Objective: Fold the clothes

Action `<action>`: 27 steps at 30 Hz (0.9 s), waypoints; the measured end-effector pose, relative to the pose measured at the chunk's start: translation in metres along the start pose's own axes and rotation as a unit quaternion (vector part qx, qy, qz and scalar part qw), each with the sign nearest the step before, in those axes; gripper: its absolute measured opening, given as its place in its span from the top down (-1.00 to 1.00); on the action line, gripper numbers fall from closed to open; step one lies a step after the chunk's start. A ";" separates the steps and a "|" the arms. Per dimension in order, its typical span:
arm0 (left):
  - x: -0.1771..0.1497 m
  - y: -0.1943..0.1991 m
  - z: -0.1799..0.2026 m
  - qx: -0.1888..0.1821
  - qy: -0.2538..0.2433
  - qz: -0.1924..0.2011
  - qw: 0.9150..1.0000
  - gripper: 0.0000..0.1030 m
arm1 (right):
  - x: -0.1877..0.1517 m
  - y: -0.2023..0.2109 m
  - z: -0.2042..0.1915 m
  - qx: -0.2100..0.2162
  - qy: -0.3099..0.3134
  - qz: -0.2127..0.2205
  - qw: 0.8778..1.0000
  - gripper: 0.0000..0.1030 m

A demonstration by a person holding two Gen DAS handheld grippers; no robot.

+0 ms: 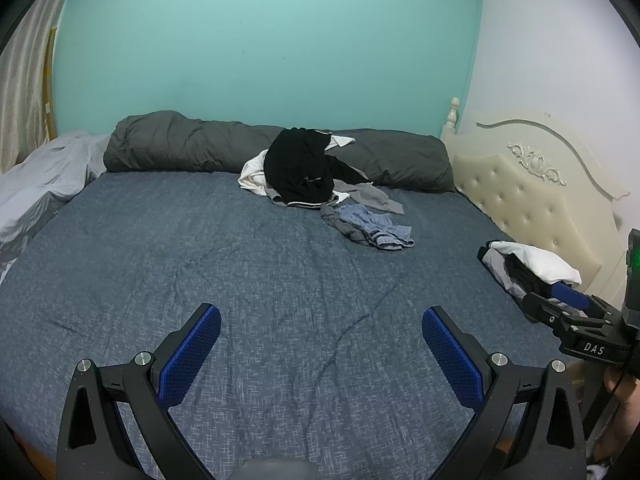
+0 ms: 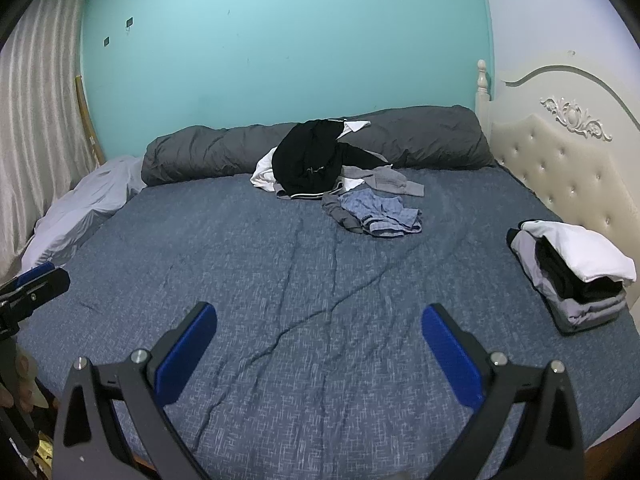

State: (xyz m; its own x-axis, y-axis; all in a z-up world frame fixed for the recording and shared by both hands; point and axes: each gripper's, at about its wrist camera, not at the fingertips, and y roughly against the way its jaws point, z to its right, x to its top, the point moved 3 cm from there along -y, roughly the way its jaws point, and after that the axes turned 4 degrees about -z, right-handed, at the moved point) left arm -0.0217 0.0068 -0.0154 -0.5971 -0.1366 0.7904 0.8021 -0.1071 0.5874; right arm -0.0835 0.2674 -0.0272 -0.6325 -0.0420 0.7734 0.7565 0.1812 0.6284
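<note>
A heap of unfolded clothes (image 1: 298, 170) (image 2: 310, 162), black on top with white and grey beneath, lies at the far side of the bed. Blue checked shorts (image 1: 374, 228) (image 2: 384, 216) lie crumpled just in front of it. A folded stack (image 1: 528, 268) (image 2: 576, 276), white on top, sits by the headboard at the right. My left gripper (image 1: 320, 332) hovers open over the near part of the blue bedspread, holding nothing. My right gripper (image 2: 320, 332) is open too, also over the near bedspread, and shows at the right edge of the left wrist view (image 1: 568, 304).
A rolled dark grey duvet (image 1: 180, 148) (image 2: 208, 148) lies along the teal wall. A cream tufted headboard (image 1: 532, 196) (image 2: 568, 164) bounds the right side. Pale grey bedding (image 1: 44, 184) (image 2: 84, 208) and a curtain (image 2: 36, 100) are at the left.
</note>
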 end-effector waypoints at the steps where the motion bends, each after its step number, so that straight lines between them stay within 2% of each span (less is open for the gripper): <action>1: 0.000 0.000 0.000 0.000 0.000 0.000 1.000 -0.99 | 0.000 0.000 0.000 0.000 0.000 0.000 1.000 -0.99; 27: 0.002 -0.004 -0.002 0.017 -0.005 0.001 1.000 -0.99 | -0.001 -0.004 0.001 0.004 -0.003 -0.006 1.000 -0.99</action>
State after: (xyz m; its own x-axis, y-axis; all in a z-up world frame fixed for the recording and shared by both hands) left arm -0.0256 0.0055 -0.0164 -0.5962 -0.1278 0.7926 0.8026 -0.0731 0.5920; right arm -0.0862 0.2681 -0.0303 -0.6430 -0.0392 0.7649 0.7470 0.1885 0.6376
